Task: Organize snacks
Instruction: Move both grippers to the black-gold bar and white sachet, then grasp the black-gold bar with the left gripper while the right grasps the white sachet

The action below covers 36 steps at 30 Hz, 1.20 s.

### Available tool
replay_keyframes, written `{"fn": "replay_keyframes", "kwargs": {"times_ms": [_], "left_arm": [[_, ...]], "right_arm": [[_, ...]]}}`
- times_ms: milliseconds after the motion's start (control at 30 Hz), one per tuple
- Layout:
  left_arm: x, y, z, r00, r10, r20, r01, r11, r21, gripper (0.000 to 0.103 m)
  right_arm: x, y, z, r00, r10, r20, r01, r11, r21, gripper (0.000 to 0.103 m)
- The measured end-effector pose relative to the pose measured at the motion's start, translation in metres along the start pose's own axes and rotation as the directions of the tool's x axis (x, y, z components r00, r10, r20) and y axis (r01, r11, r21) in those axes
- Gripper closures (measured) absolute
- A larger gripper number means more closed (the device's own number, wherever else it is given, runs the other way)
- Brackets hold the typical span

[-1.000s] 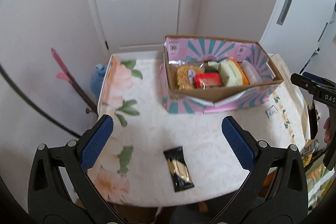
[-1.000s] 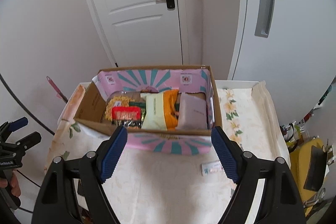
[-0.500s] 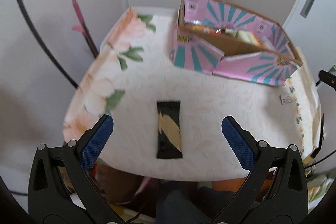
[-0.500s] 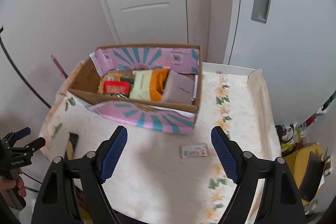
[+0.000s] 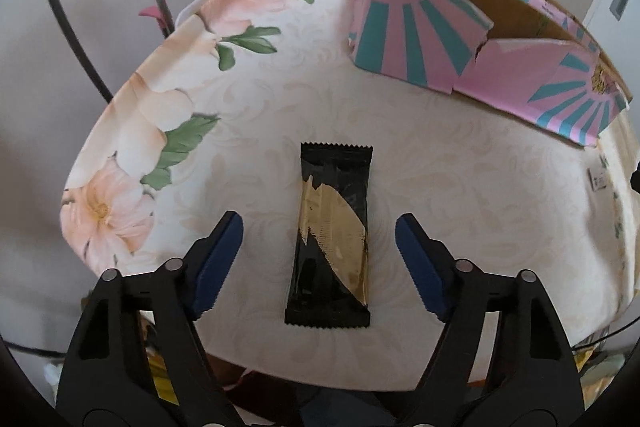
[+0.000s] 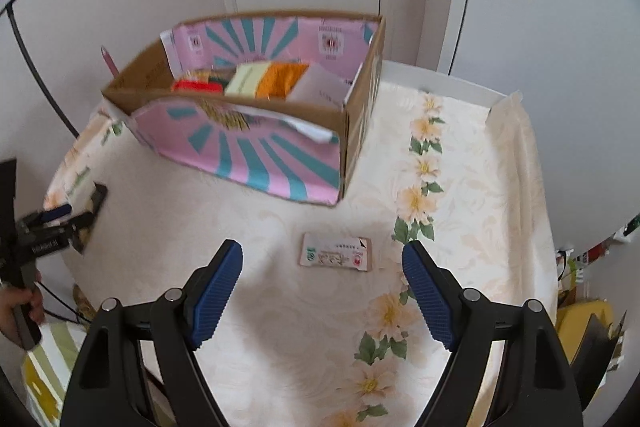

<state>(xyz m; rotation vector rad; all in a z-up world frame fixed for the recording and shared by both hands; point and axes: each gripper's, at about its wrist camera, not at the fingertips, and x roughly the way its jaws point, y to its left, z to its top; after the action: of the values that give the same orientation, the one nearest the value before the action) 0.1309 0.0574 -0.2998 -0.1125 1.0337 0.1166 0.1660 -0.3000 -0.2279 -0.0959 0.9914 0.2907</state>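
stood at the far side of the flowered tablecloth (image 5: pixel 248 115): the pink-and-teal cardboard box (image 6: pixel 256 155), already holding several snack packs, with a black-and-gold snack bar (image 5: pixel 334 235) lying flat near the front edge between the spread, empty fingers of the left gripper (image 5: pixel 320 259). lay flat too, ahead of the equally wide-open and empty right gripper (image 6: pixel 322 291): a small white sachet (image 6: pixel 335 257). likely trouble, as a judgement: thin flat wrappers skidding on the smooth cloth under the closing pads, or the bar nudged off the near edge.
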Motion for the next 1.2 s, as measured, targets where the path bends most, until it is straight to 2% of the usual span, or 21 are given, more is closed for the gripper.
{"fn": "replay_keyframes", "kwargs": {"times_ms": [200,267,300,433,633,933,1000,1100,1200], "left_arm": [[0.006,-0.003,-0.001,1.0,0.008,0.011,-0.008,0.999,0.031,0.036],[0.006,-0.004,0.0,1.0,0.006,0.02,-0.007,0.999,0.035,0.044],[0.005,-0.004,0.0,1.0,0.006,0.025,-0.007,0.999,0.038,0.054],[0.004,-0.008,0.0,1.0,0.0,0.028,-0.001,0.999,0.05,0.07],[0.003,-0.009,0.0,1.0,0.003,0.024,-0.004,0.999,0.05,0.074],[-0.004,-0.011,0.003,0.999,-0.006,0.035,0.005,0.999,0.044,0.074],[-0.006,-0.012,0.003,0.999,-0.016,0.035,0.015,0.999,0.042,0.074],[-0.01,-0.015,0.005,0.999,-0.034,0.038,0.033,0.999,0.044,0.074],[-0.014,-0.02,0.005,0.998,-0.043,0.039,0.041,0.998,0.055,0.074]], "right_arm": [[0.024,-0.006,-0.013,1.0,0.001,-0.028,-0.001,1.0,-0.003,0.024],[0.03,-0.008,-0.016,0.999,0.004,-0.035,-0.004,1.0,-0.002,0.024],[0.033,-0.009,-0.018,0.999,0.002,-0.039,-0.003,1.0,-0.005,0.024],[0.039,-0.009,-0.02,0.999,0.003,-0.045,-0.004,1.0,-0.018,0.024],[0.045,-0.011,-0.023,0.999,0.004,-0.047,-0.005,1.0,-0.012,0.024],[0.056,-0.011,-0.019,0.999,0.017,-0.033,-0.017,1.0,0.009,0.025],[0.055,-0.009,-0.018,0.999,0.026,-0.024,-0.027,0.999,-0.037,0.025],[0.052,-0.007,-0.014,0.998,0.056,-0.023,-0.06,0.981,-0.185,0.029],[0.053,-0.006,-0.007,0.991,0.102,-0.084,-0.128,0.906,-0.405,0.034]]}}
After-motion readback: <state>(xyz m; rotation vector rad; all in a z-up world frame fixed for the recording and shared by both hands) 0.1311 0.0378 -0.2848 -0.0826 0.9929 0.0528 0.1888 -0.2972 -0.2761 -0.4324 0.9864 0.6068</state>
